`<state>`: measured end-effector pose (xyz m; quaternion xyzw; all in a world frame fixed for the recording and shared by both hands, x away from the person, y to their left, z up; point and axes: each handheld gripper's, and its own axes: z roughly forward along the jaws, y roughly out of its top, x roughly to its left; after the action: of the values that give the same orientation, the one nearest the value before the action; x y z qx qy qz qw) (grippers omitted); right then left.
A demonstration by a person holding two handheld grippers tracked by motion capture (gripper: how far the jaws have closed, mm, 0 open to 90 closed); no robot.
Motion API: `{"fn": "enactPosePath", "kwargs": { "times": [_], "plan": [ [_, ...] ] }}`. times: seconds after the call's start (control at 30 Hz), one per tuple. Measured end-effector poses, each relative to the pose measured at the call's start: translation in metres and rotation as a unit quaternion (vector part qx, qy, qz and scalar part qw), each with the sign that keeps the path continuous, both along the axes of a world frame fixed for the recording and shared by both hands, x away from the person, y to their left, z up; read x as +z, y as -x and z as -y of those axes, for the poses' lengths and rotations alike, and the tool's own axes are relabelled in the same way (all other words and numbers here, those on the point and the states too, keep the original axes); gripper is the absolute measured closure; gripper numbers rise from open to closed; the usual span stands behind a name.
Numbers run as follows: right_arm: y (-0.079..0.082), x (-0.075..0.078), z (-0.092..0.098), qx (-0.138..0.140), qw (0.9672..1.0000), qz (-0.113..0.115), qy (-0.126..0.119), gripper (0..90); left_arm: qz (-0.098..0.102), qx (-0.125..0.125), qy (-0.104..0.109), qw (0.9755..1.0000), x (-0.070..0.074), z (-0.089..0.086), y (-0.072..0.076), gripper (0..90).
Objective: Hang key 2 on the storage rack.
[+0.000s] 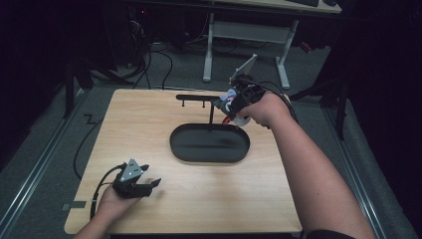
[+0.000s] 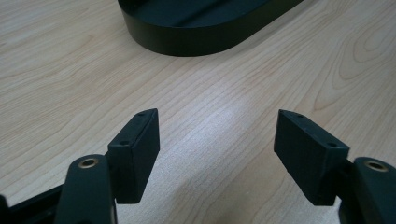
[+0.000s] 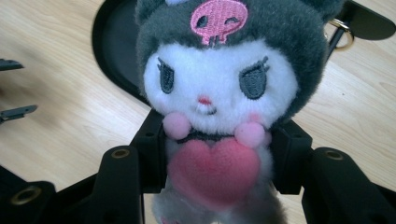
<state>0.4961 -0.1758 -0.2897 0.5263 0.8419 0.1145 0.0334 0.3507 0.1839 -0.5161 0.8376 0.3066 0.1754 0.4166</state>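
Plush toy (image 3: 219, 93), a small doll with white face, dark grey hood, pink skull badge on the forehead and a pink heart on the chest, clamped at the body between the two black jaws of the right claw (image 3: 217, 144). Seen from above, toy (image 1: 229, 99) and right claw (image 1: 234, 102) raised over the far part of the tabletop (image 1: 149, 124), at about one o'clock from the tabletop's middle, just beyond the far rim of the tray. Right hand (image 1: 263, 107) wrapped around the claw body, forearm reaching in from the five o'clock corner. Gold ring (image 3: 343, 32) at the toy's upper right in the right gripper view, partly hidden behind the hood.

Black oval tray (image 1: 209, 143) lying flat near the middle of the light wooden tabletop, long side running nine to three o'clock. Thin black stand (image 1: 201, 99) rising at the tray's far edge, an upright post with a crossbar reaching toward nine o'clock and two short pegs hanging under it; the toy close beside the post's top, contact impossible to judge.

Left claw (image 1: 144, 185) low at seven o'clock on the tabletop, held in the left hand (image 1: 112, 201), grey three-cornered plate on top, cable trailing toward the near edge. Left gripper view: jaws spread wide, released, bare wood (image 2: 215, 107) between them, left claw (image 2: 217, 149) pointing toward the tray's dark curved wall (image 2: 187, 39) at twelve o'clock.
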Motion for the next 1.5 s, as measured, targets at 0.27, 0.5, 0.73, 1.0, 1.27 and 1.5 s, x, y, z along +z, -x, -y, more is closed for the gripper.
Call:
{"fn": "enactPosePath", "kwargs": {
  "times": [0.27,0.5,0.73,1.0,1.27,1.5],
  "plan": [
    [0.006,-0.03,0.012,-0.005,0.9996,-0.025,0.008,48.8,-0.003,-0.007,-0.003,1.0,0.0,0.002,0.0,32.0],
    [0.006,-0.064,0.019,-0.011,0.9993,-0.035,-0.009,48.5,-0.006,-0.011,-0.01,0.9999,-0.001,0.004,0.0,32.1],
    [0.0,-0.085,0.018,-0.014,0.9989,-0.032,-0.031,47.3,-0.004,-0.008,-0.008,0.9999,-0.002,0.005,0.0,32.1],
    [-0.004,-0.098,0.012,-0.01,0.9991,-0.026,-0.032,45.3,-0.005,-0.009,-0.008,0.9999,-0.001,0.004,0.001,32.1],
    [-0.007,-0.103,0.01,-0.018,0.9993,-0.014,-0.029,37.6,-0.006,-0.009,-0.009,0.9999,-0.002,0.003,0.001,32.1],
    [-0.005,-0.106,0.012,-0.024,0.999,-0.007,-0.037,35.7,-0.006,-0.01,-0.01,0.9999,-0.002,0.004,0.001,32.1]
  ]
}}
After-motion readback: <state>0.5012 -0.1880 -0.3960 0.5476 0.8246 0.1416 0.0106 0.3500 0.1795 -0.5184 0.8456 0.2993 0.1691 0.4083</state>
